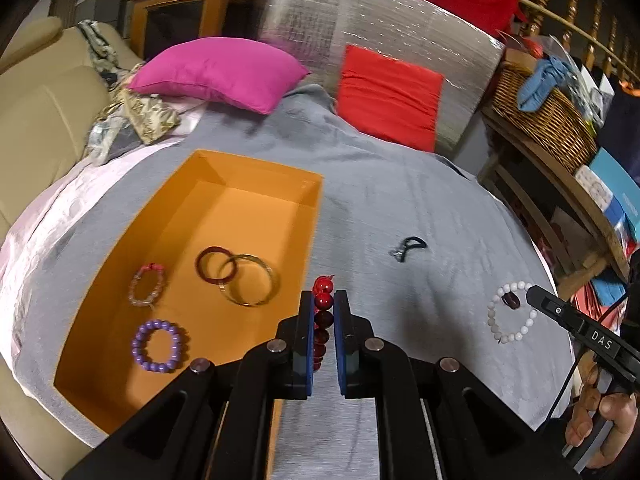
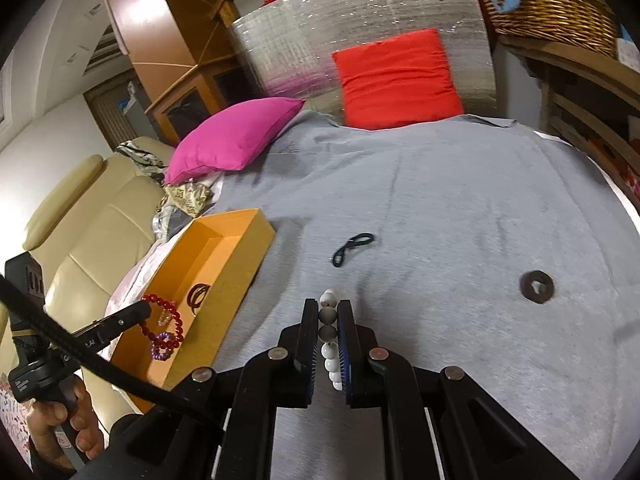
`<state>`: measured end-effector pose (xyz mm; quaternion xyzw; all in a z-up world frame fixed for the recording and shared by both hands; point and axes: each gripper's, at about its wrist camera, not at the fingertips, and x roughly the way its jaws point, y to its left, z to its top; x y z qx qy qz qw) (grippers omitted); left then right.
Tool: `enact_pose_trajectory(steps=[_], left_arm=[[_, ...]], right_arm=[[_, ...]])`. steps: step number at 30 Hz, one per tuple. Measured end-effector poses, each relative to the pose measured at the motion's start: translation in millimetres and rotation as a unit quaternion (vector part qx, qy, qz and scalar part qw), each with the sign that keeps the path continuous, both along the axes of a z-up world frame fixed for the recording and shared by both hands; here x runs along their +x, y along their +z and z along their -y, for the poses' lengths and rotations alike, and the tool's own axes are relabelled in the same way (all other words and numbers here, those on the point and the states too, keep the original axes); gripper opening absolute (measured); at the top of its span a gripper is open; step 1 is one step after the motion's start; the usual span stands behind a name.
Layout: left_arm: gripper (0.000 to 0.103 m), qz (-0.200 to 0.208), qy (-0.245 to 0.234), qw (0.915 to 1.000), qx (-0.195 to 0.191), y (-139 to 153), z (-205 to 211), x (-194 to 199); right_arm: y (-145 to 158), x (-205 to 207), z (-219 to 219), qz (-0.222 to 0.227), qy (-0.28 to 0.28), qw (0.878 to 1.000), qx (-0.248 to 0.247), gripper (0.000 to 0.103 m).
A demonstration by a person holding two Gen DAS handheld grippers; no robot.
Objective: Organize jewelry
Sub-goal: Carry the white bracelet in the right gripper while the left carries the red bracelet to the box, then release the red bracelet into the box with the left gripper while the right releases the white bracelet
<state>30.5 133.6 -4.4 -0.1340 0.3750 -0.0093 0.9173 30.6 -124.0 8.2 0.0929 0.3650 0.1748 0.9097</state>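
Inside orange box (image 1: 120, 320): four bracelets; left tool (image 1: 323, 308) pinching red bracelet (image 1: 323, 312), right tool (image 2: 329, 316) pinching white bracelet (image 2: 330, 344).

Your red bead bracelet (image 1: 323, 320) is pinched between the left gripper's (image 1: 323, 304) pads, hanging as a loop just past the orange box's (image 1: 256, 168) right wall. Your white bead bracelet (image 2: 332, 344), with a few grey beads, is clamped in the right gripper (image 2: 329, 312) above the grey blanket. Inside the box you have a purple bead bracelet (image 1: 159, 345) at the near end, a pale pink bead bracelet (image 1: 147, 285) beyond it, and a dark red bangle (image 1: 216, 265) overlapping a gold bangle (image 1: 250, 280). A black hair tie (image 2: 352, 249) lies twisted on the blanket, and a dark flat ring (image 2: 537, 286) lies well to its right.
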Motion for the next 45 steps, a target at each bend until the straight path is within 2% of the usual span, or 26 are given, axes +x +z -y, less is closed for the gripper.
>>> enact_pose_trajectory(steps=[21,35,45], left_arm=[[0.009,-0.027,0.084,0.9961,0.005,-16.2,-64.9,-5.2],[0.009,-0.044,0.104,0.9936,0.012,-27.1,-81.4,5.5],[0.009,-0.055,0.127,0.9903,0.012,-34.6,-99.4,15.6]], right_arm=[[22.1,31.2,-83.1,0.021,0.072,0.997,-0.003,0.01],[35.3,55.8,-151.7,0.03,0.122,0.992,0.0,0.01],[28.2,72.4,-198.6,0.019,0.151,0.988,0.004,0.01]])
